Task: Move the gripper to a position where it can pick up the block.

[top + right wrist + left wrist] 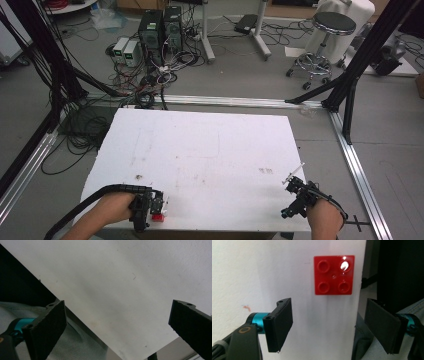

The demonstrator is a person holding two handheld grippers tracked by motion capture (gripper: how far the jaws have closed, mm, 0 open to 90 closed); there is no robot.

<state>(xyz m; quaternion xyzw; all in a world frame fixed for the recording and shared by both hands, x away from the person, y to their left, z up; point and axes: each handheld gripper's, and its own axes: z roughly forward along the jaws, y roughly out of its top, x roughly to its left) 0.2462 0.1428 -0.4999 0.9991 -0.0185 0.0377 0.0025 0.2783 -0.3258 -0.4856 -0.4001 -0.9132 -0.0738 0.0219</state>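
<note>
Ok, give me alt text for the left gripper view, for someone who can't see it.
A red four-stud brick lies flat on the white table, close to its edge, ahead of the left tool. The tool's two black jaws stand wide apart and touch nothing. Grey fabric and dark space lie beyond the table edge.

Red brick (pixel 158 217) in high view: tiny, half hidden by left gripper (pixel 150 207), studs unreadable. Left gripper view: right jaw overhangs table (pixel 262 277) edge, base cut by frame. Right gripper (pixel 117 327) view: right jaw cut by right and bottom edges. High view: both forearms cut off at bottom edge.
</note>
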